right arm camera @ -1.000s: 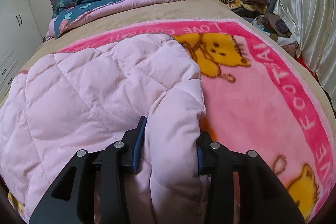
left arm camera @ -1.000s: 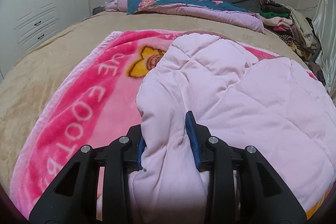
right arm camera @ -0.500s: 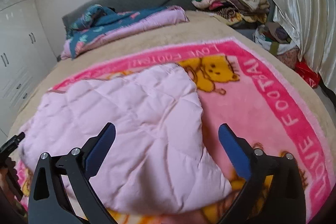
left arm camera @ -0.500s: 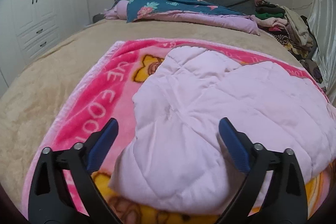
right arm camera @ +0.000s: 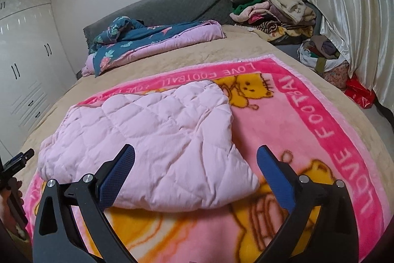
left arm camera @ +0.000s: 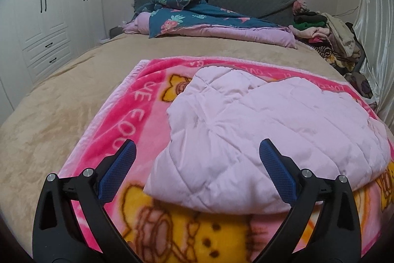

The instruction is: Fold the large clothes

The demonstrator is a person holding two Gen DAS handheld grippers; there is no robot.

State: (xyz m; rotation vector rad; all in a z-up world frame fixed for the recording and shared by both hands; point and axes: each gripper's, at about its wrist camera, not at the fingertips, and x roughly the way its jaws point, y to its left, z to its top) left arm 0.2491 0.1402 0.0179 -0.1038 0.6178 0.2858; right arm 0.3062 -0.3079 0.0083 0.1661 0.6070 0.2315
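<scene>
Once pinched, quilted garment (left arm camera: 258, 132) now free

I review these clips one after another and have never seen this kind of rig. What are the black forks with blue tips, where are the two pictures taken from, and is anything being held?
No robot here: a person carries a two-finger gripper in each hand, with a fisheye camera looking along the fingers. One picture is from the left gripper, the other from the right gripper. The blue tips are grip pads. Both grippers stand wide open and hold nothing. On the bed lies a pink cartoon blanket, and on it a folded pale pink quilted garment. A floral duvet and a pile of clothes sit at the far end.
</scene>
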